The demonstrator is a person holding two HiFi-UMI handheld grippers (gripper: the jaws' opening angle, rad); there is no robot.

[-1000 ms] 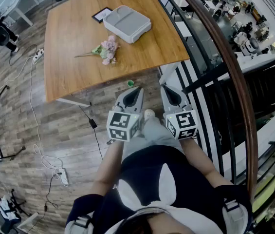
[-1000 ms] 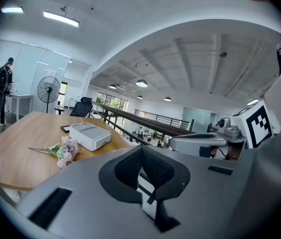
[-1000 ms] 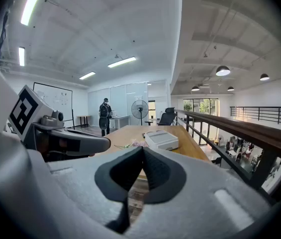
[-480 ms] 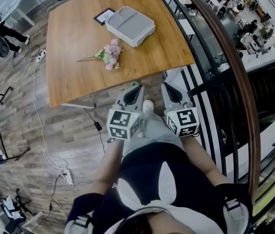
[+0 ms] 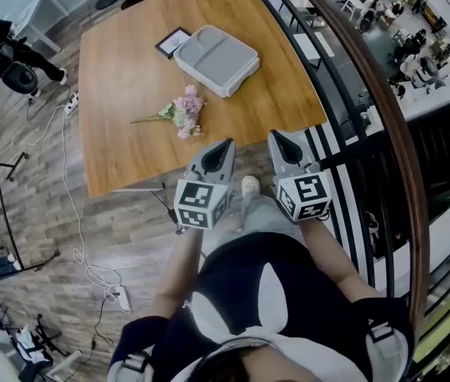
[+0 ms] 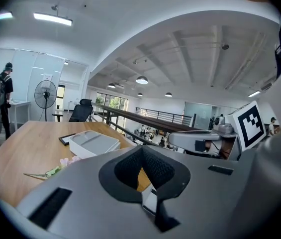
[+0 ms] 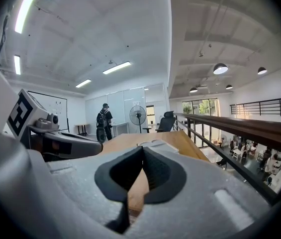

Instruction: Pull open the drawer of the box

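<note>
The grey flat box (image 5: 215, 59) lies near the far right of the wooden table (image 5: 121, 142); no open drawer shows. In the left gripper view the box (image 6: 93, 143) sits ahead to the left, and in the right gripper view the box (image 7: 152, 144) shows just above the jaws. My left gripper (image 5: 228, 145) and right gripper (image 5: 275, 137) are held side by side over the table's near edge, well short of the box. Both are shut with nothing between the jaws, as at the left gripper (image 6: 141, 148) and right gripper (image 7: 142, 149).
A pink flower sprig (image 5: 181, 111) lies on the table between me and the box, and a dark framed card (image 5: 172, 42) lies beside the box. A black railing (image 5: 344, 102) runs along the right. Cables (image 5: 64, 173) trail on the floor; a person (image 5: 5, 50) stands far left.
Both grippers have advanced together toward the table, from over the floor to its near edge. The jaws stayed shut and empty.
</note>
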